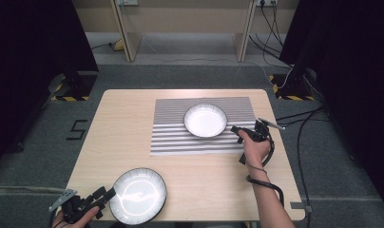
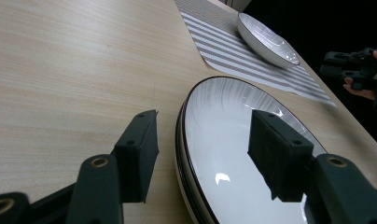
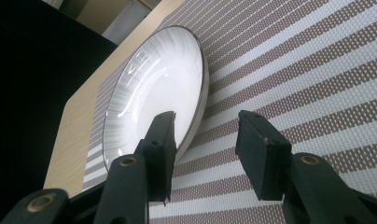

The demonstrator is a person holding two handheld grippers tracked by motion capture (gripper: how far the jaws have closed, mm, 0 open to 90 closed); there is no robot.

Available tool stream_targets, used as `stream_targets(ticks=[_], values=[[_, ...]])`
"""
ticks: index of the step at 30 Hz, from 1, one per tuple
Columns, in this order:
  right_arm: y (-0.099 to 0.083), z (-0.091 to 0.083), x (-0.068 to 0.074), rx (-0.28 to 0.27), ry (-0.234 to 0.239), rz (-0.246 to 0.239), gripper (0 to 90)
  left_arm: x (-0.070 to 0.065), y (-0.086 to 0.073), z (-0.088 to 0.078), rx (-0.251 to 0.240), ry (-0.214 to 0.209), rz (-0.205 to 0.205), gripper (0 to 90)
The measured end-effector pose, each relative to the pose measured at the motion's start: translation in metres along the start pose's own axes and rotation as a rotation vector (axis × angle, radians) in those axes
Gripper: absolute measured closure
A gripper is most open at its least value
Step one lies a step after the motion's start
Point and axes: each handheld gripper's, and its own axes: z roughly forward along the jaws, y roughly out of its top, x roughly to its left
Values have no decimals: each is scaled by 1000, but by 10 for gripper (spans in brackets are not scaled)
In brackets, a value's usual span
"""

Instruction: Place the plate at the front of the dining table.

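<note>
Now the left claw (image 2: 203, 154) gapes astride the white dark-rimmed ceramic plate (image 1: 138, 195), ungripped; the white bowl (image 3: 154, 88), matted, sits before the parted right claw (image 3: 205, 149).

Left claw (image 2: 203, 154) open astride plate (image 2: 233, 154) rim, striped mat (image 2: 233, 46), bowl (image 2: 266, 39) beyond

You're working in what looks like a lab or recording room. Black curtains (image 1: 28, 42) flank the table (image 1: 128, 128), hazard-striped stand bases (image 1: 69, 97) sit on grey carpet (image 1: 190, 76), and cables (image 1: 275, 28) trail behind.
</note>
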Motion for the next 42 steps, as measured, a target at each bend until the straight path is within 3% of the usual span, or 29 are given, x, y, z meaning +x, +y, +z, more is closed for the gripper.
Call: stream_targets(ticks=[9,12,16,42], values=[[-9,-15,0,2,1,-42,562,0,0,0,0,0,1,420],[-13,-21,1,-9,-24,-97,561,-1,0,0,-4,0,-1,421],[-18,-28,1,-11,-26,-124,558,-1,0,0,-3,1,0,421],[-45,-81,-20,-35,-45,-202,545,-3,1,1,-17,-3,-2,421]])
